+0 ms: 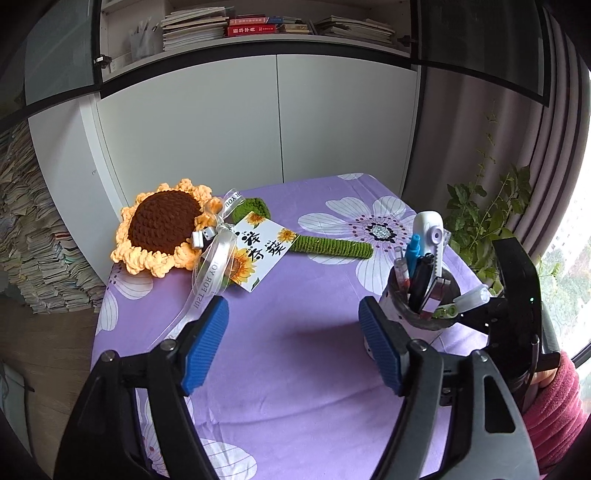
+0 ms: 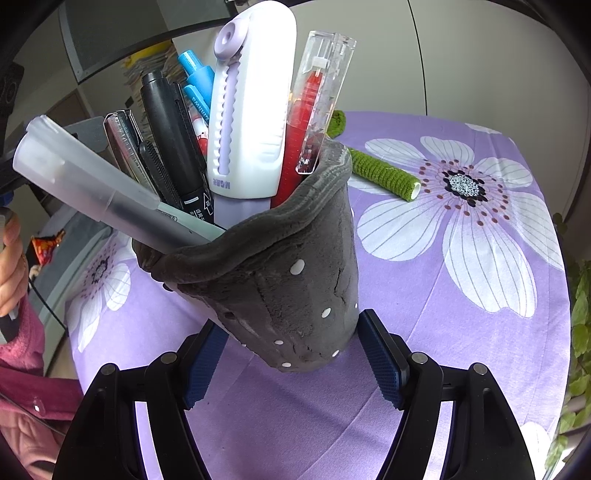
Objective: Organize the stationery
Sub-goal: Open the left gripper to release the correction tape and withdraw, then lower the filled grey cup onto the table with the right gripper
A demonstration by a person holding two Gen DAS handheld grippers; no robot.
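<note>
left fingers (image 1: 291, 347) spread wide over bare purple tabletop (image 1: 295, 369); no loose stationery shows, so sorting looks nearly done. crocheted sunflower (image 1: 162, 229) lies behind.

right fingers (image 2: 291, 354) flank the fuzzy grey cup (image 2: 288, 288), contact unclear; it's full: frosted pen (image 2: 92, 184), ridged cutter (image 2: 251, 122).

A lived-in home study or bedroom corner. A small table (image 1: 295, 295) under a purple flower-print cloth stands against white cabinet doors (image 1: 258, 122), with an open shelf of stacked books (image 1: 236, 26) above. Paper piles (image 1: 33, 236) rise at the left, and a leafy houseplant (image 1: 484, 218) and curtain (image 1: 546, 158) sit by a window off the table's far right corner.
</note>
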